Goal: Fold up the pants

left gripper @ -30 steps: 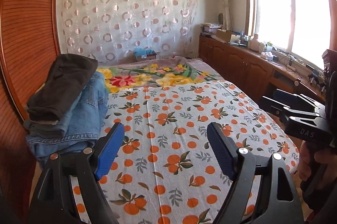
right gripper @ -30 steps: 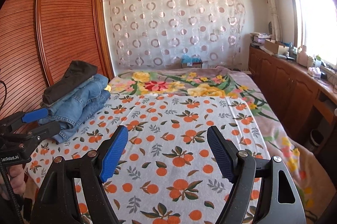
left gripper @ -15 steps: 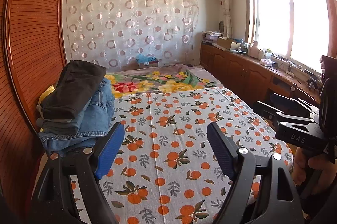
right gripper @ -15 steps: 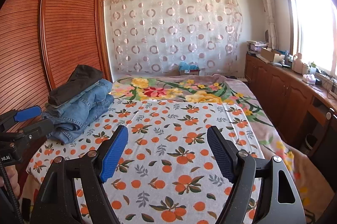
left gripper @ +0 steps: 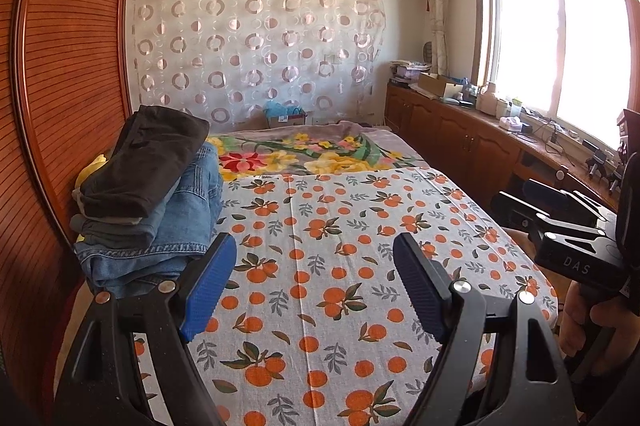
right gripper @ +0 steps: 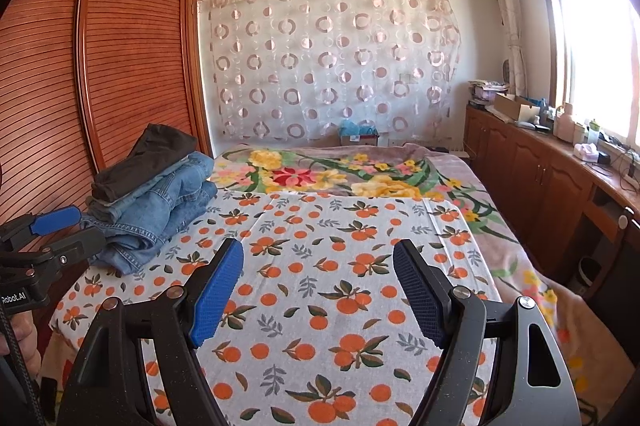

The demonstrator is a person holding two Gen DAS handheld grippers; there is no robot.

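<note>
Left gripper (left gripper: pixel 310 290) held above orange-print sheet (left gripper: pixel 320 266), blue fingers (left gripper: pixel 208 282) spread wide, released, grasping nothing, touching nothing. Right gripper (right gripper: pixel 318 290) likewise: fingers (right gripper: pixel 218 296) spread wide, empty, clear of sheet. Stack of folded pants (right gripper: pixel 152 193) sits at left edge of bed (right gripper: pixel 452 177), beside wooden wardrobe (right gripper: pixel 132 57). Stack's long axis runs toward curtained far wall. Black pair (left gripper: pixel 148 161) on top, blue denim pairs (left gripper: pixel 176 222) beneath, hems bunched at near end.
</note>
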